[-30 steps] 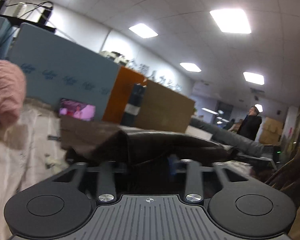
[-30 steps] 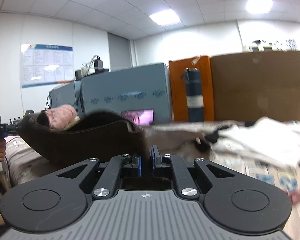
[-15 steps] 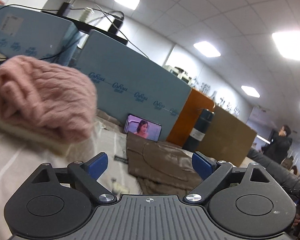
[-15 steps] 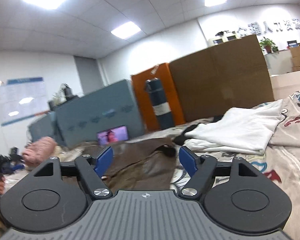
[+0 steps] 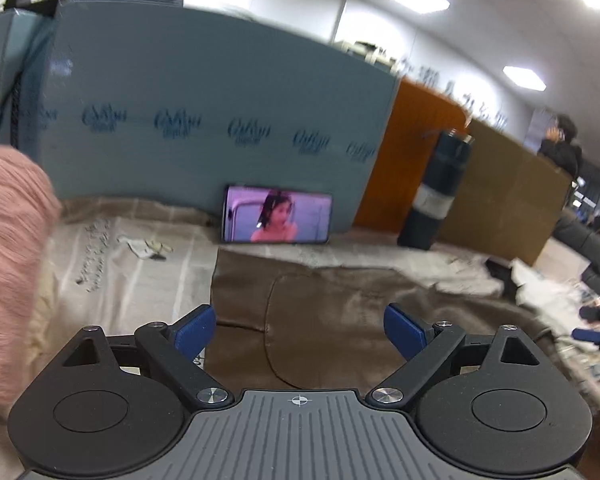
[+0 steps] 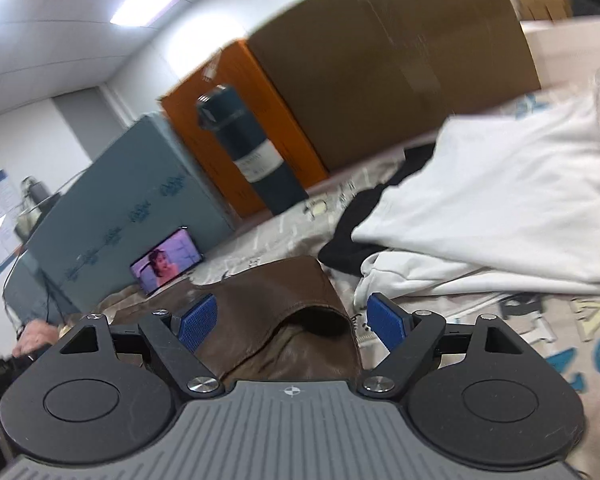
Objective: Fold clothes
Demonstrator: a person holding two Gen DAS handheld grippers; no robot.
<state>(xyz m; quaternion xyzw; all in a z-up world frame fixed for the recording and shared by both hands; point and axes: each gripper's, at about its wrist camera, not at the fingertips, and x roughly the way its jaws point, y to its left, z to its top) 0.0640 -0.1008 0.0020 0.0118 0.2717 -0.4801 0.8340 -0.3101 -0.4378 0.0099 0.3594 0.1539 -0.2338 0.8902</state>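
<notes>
The brown leather garment (image 5: 340, 316) lies spread on the printed bed sheet (image 5: 140, 272), just in front of the propped phone (image 5: 277, 219), its long axis running across the bed from the phone's side toward the white folded clothes (image 6: 500, 208). Its raised, curled edge (image 6: 300, 316) sits directly ahead of the right hand-held gripper (image 6: 292, 322), between the spread blue pads, which are opening and do not press it. The left hand-held gripper (image 5: 299, 328) hangs over the garment's other end, wide apart and empty. Judging by this, the right one is nearer a graspable edge. A pink knit (image 5: 8, 264) lies left of the phone.
</notes>
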